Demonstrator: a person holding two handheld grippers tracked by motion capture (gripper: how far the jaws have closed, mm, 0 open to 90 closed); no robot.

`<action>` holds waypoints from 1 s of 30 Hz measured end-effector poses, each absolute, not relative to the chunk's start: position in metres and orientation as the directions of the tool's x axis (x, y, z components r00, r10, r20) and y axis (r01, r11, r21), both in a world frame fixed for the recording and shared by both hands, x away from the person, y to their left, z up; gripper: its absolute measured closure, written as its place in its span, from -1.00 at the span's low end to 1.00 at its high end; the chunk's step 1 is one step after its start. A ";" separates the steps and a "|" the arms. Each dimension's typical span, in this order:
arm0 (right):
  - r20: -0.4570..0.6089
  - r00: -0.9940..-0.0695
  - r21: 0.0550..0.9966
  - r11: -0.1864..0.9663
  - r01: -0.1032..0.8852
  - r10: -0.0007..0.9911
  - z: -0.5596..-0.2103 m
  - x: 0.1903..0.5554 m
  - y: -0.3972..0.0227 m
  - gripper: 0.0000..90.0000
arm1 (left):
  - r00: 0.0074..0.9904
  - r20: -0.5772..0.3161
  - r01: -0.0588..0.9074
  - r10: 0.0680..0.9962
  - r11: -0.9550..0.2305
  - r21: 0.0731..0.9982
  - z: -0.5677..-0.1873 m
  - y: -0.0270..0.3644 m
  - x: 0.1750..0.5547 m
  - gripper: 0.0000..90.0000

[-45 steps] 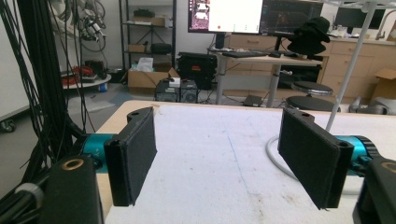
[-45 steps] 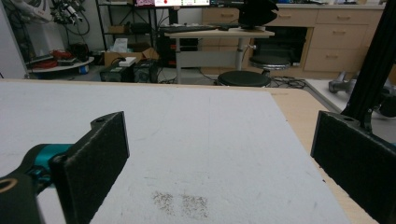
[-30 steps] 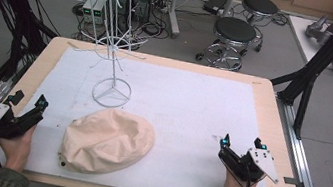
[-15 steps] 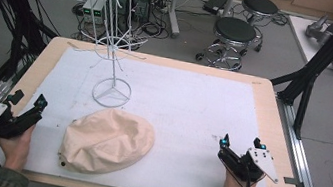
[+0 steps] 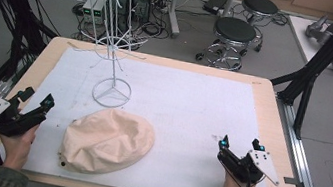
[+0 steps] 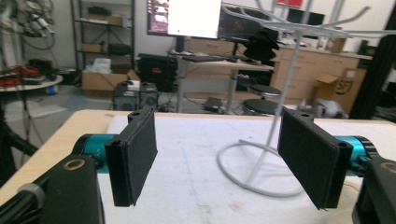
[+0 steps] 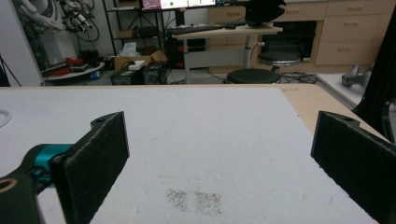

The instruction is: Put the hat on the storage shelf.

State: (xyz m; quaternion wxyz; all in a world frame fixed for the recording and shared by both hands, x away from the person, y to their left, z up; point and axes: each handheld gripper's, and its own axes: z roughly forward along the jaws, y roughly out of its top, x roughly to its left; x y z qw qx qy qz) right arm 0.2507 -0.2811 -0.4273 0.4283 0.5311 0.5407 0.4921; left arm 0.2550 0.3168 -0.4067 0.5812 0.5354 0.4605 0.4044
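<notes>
A beige cap lies crown up on the white mat, near the front and left of centre. Behind it stands a white wire rack with a ring base and spoked arms on top. My left gripper rests at the mat's left edge, a little left of the cap, with its jaws open and nothing between them. In the left gripper view the left gripper points past the rack's pole. My right gripper is at the front right, open and empty. In the right gripper view the right gripper faces bare mat.
The wooden table edge frames the mat. Black frame posts stand at both sides of the table. Stools, cables and computer boxes are on the floor beyond the far edge. A dark smudge marks the mat near the right gripper.
</notes>
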 end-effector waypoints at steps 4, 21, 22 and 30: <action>0.060 -0.069 0.987 -0.049 0.153 0.996 -0.428 0.251 -0.281 -0.93 | 0.295 -0.107 0.048 0.950 0.097 0.994 -0.404 0.314 0.258 -0.37; 0.042 -0.110 0.989 -0.025 0.148 0.993 -0.426 0.252 -0.276 -0.93 | 0.409 -0.040 0.088 0.911 0.005 0.996 -0.362 0.274 0.275 -0.38; 0.035 -0.114 0.990 -0.019 0.143 0.993 -0.426 0.251 -0.275 -0.93 | 0.417 -0.035 0.093 0.908 -0.004 0.996 -0.361 0.271 0.276 -0.38; -0.052 -0.147 0.988 0.072 0.135 0.988 -0.424 0.248 -0.265 -0.93 | 0.476 0.003 0.131 0.879 -0.074 0.989 -0.363 0.252 0.285 -0.38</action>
